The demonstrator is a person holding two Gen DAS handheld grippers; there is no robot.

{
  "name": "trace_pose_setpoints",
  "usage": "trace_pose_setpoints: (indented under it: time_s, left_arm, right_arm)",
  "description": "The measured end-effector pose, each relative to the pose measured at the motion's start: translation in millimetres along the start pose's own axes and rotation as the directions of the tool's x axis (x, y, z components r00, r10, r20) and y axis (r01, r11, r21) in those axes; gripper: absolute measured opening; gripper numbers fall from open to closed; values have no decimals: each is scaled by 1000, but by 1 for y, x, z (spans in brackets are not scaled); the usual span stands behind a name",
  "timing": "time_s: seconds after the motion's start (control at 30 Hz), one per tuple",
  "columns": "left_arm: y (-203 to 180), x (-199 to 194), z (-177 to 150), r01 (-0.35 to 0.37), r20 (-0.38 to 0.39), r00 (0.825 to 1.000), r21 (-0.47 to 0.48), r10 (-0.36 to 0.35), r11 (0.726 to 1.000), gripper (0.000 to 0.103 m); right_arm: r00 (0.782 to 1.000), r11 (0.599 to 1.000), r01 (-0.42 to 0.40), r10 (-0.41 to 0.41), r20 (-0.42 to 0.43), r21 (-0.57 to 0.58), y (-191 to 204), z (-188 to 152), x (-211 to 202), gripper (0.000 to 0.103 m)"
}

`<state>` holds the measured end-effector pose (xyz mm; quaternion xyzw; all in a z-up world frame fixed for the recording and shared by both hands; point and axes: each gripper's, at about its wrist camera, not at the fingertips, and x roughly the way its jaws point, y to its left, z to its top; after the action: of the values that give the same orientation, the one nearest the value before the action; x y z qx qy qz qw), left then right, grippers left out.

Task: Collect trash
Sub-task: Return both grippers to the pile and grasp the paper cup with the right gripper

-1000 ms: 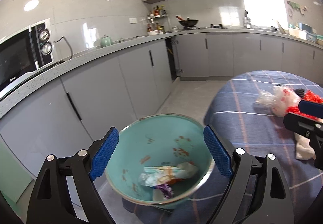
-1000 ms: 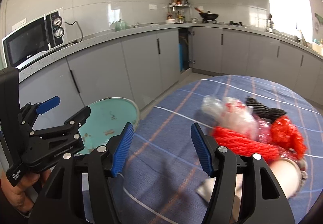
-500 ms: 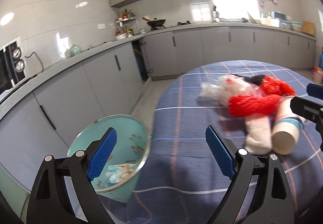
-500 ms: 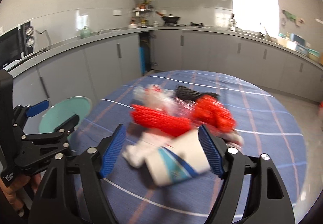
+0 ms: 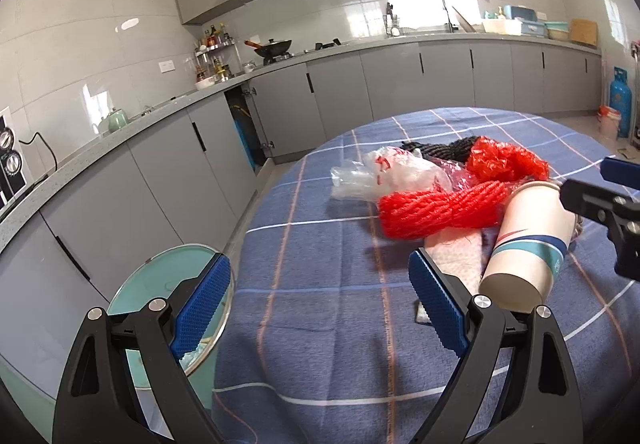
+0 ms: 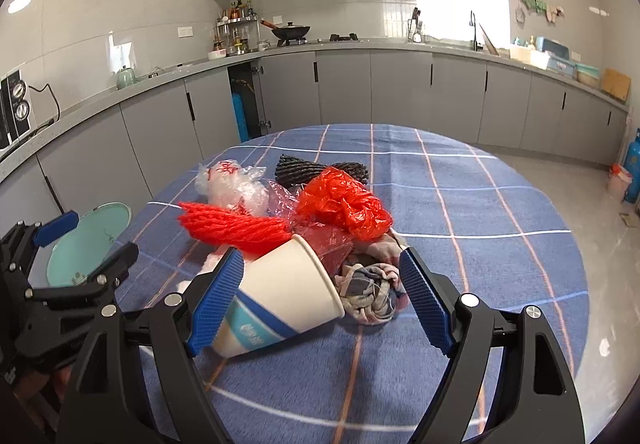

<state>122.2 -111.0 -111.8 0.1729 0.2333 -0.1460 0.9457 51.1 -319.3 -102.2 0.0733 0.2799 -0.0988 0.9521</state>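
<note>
Paper cup lies tipped on your desk, mouth toward the red yarn, between your right gripper's jaws, just opened wide; left gripper, spread and empty, sits farther off.

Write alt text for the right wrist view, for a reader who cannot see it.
The open right gripper frames a white paper cup with a blue band lying on its side on a blue checked tablecloth. Behind the cup sit red yarn, a crumpled red plastic bag, clear plastic bags, dark yarn and a bundled cloth. A grey-cabinet kitchen fills the background.
</note>
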Motion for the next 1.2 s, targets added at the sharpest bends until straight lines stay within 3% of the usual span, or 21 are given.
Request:
trace_pose_setpoints:
  time_s: [0.2, 0.33, 0.53, 0.73, 0.87, 1.0, 1.2]
  left_arm:
    - [-2, 9, 2, 4, -11, 1000, 4, -4, 1000, 89]
    - [-2, 12, 5, 3, -11, 1000, 3, -3, 1000, 89]
    - [-4, 11, 8, 6, -7, 1000, 6, -6, 1000, 89]
    - [-7, 4, 7, 16, 7, 1000, 11, -16, 1000, 89]
    - [-9, 0, 7, 17, 19, 1000, 15, -17, 1000, 89]
    - [-5, -1, 8, 12, 18, 1000, 3, -12, 1000, 89]
    - [-2, -3, 10, 3, 26, 1000, -7, -3, 1000, 89]
  right_arm:
    - [998, 998, -53, 54, -44, 29, -6, 1, 17, 54]
    - [991, 994, -106, 108, -73, 32, -5, 0, 24, 30]
    - [990, 993, -121, 121, -66, 0, -1, 0, 13, 12]
    - [991, 993, -114, 113, -75, -13, 2, -6, 7, 9]
    - [989, 992, -127, 128, -80, 17, -4, -7, 7, 14]
    - [983, 987, -160, 159, -90, -10, 3, -9, 3, 5]
    - [984, 984, -177, 177, -14, 1, 4, -6, -17, 3]
